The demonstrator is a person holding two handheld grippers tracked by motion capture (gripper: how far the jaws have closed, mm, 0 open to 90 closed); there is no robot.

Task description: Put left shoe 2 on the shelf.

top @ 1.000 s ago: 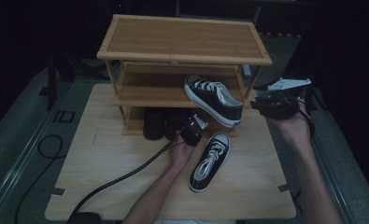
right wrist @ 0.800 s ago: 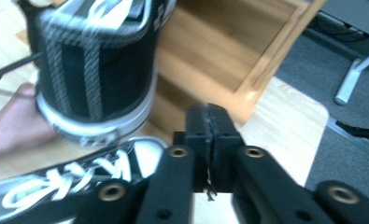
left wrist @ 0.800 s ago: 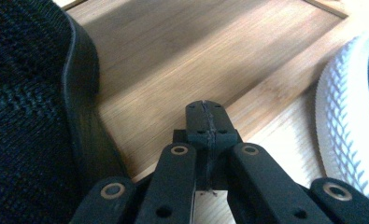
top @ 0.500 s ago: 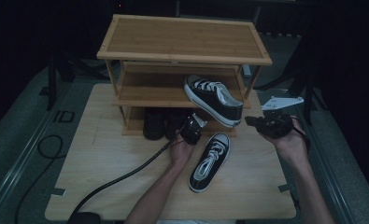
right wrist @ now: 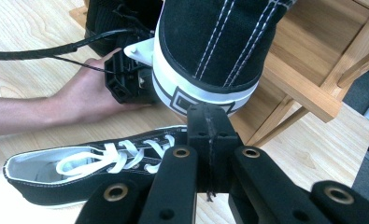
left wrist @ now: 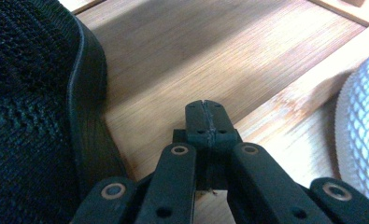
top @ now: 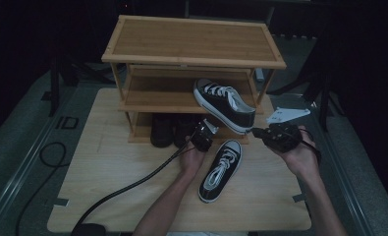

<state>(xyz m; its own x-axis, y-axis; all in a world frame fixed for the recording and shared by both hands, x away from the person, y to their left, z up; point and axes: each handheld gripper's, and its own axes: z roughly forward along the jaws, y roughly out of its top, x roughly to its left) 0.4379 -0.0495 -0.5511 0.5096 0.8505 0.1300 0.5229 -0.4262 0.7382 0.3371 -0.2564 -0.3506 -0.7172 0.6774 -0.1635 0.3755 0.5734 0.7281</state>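
High view: left tongs (top: 203, 135) at centre frame, by the sneaker (top: 221, 163) lying on the worktop (top: 108, 162); right tongs (top: 272, 136) centre right, beside the second sneaker (top: 225, 104) overhanging the rack (top: 191, 49).
Left gripper view: jaws pressed together, empty.
Right gripper view: jaws just closed, nothing between them.
No legible writing.

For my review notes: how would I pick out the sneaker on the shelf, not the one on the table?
Find the bamboo shoe rack at the table's far side. On its middle shelf sits a black sneaker with white laces, its heel overhanging the front edge. Its twin lies flat on the table below, and the dark shoes stand on the bottom shelf.
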